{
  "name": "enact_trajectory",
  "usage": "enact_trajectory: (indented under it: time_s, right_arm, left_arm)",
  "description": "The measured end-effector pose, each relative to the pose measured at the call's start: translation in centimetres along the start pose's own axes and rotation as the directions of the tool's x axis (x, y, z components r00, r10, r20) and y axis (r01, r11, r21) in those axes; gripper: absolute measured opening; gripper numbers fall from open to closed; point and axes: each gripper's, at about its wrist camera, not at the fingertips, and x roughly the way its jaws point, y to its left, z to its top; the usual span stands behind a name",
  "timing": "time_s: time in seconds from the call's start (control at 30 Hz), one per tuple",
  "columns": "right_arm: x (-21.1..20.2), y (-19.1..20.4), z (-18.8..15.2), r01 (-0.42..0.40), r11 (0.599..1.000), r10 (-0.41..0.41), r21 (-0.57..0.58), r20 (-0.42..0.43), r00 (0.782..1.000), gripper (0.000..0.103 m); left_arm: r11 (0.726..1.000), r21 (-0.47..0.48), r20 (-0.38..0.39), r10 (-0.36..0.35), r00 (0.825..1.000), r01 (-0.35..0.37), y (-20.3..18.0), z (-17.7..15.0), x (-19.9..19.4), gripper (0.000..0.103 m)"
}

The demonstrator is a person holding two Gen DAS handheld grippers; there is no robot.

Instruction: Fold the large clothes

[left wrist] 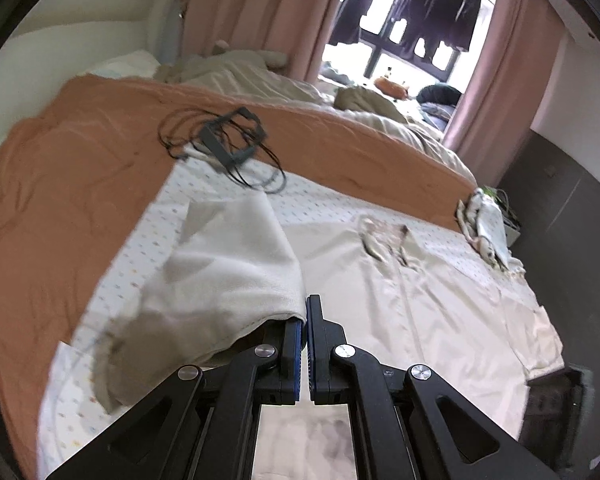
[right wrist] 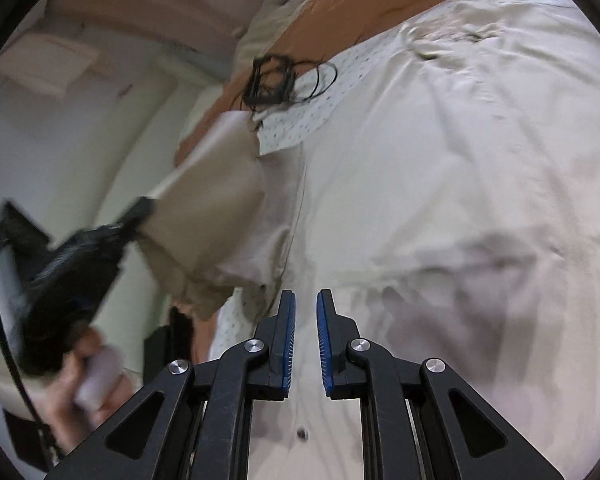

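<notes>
Left claw [left wrist: 305, 312] clamped on raised sleeve [left wrist: 236, 264]

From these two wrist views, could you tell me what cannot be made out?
- Left wrist view: the left gripper pinches a cream sleeve; the draped cloth hides its left pad.
- Right wrist view: the left gripper and the hand are motion-blurred.
- Black cable bundle: too small to identify.
- Shirt: hem cut off by the frame edge.
</notes>
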Motion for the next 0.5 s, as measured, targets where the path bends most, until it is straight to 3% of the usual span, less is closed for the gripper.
enact_trajectory:
  time_s: [0.1,0.23,0.43,0.5]
  right_arm:
    - [-2.7,-1.5,-1.1,0.086,0.996,-0.085,-0.021,0.023,0.996,0.023]
    - [-3.2,-4.9,-0.6,0.192,0.979,-0.194,0.070,0.026,0.981,0.024]
    - [-5.5,-7.6,0.7,0.161,0.974,-0.172,0.161,0.054,0.984,0.024]
    - [-5.9,-8.0,1.0,0.169,0.972,-0.181,0.165,0.057,0.982,0.024]
  left_arm:
    - [0.999,-0.012,-0.034,-0.033,0.999,0.033,-1.1,-0.9,1.1,0.002]
    - [0.998,-0.013,-0.069,-0.065,0.996,0.064,-2.7,-2.0,2.8,0.002]
    - [0.992,-0.020,-0.131,-0.128,0.983,0.126,-4.8,-3.8,5.3,0.003]
    - [0.989,-0.050,-0.209,-0.149,0.967,0.141,-4.9,-4.5,6.6,0.015]
